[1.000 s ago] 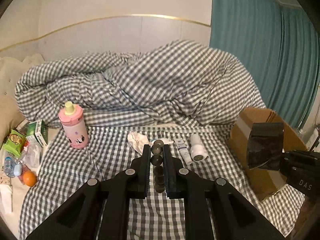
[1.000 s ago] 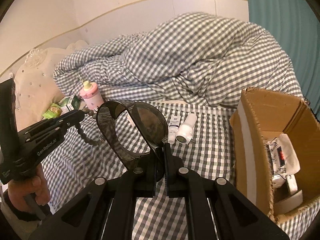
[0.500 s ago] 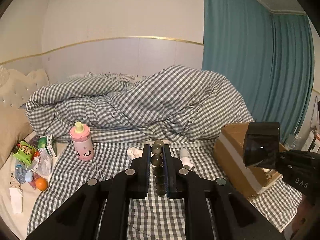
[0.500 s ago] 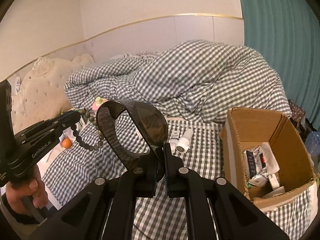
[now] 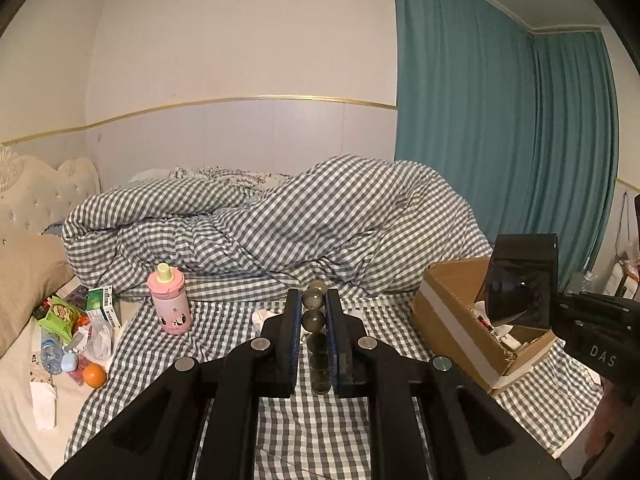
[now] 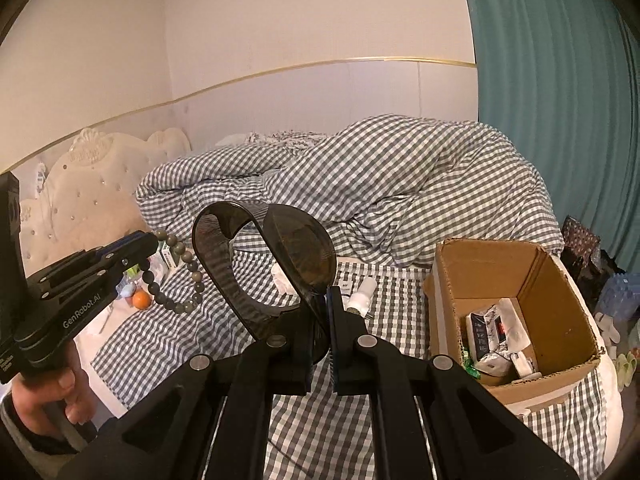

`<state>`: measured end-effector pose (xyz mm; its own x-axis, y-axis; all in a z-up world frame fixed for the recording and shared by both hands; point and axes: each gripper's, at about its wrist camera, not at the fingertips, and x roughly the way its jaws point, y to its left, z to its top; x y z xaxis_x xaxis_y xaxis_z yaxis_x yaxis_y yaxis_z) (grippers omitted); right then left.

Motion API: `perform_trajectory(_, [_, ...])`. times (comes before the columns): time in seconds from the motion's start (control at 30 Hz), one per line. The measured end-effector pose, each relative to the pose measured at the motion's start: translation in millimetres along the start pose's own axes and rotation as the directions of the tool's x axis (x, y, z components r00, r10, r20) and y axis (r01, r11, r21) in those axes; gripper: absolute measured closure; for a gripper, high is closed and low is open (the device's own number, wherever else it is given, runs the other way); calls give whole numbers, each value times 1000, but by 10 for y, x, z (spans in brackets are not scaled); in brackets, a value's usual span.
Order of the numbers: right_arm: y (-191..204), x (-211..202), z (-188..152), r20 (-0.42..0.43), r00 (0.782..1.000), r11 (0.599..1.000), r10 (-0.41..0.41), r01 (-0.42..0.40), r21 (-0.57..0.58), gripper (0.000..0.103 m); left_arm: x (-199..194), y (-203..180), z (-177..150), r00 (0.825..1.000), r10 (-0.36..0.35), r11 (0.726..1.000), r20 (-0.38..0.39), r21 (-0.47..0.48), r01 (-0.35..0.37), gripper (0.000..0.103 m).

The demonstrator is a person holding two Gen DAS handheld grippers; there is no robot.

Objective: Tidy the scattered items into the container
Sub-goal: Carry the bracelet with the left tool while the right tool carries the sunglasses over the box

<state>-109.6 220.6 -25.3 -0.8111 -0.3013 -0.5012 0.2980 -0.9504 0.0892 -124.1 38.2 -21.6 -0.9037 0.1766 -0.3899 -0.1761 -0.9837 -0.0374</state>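
While left view hides it, bracelet (image 6: 176,276) loop dangles.

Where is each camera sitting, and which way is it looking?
Left wrist: sits on the left gripper, looking along its fingers across the bed; they pinch a bead bracelet; the right gripper shows at right.
Right wrist: sits on the right gripper, facing the bed; it clamps dark sunglasses; the left gripper and a hand show at left.
Both share: cardboard box, checked duvet, orange.
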Motion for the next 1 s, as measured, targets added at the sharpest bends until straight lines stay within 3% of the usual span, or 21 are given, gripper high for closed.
perform_trajectory(0.5, [-323, -272, 14, 36, 998, 998, -47, 46, 30, 98, 21, -369, 113, 998, -56, 998, 7, 26, 55, 91])
perform_trajectory(1.0, [-1079, -644, -21, 50, 982, 978, -183, 176, 112, 98, 220, -1293, 201, 978, -210, 974, -7, 88, 210, 91])
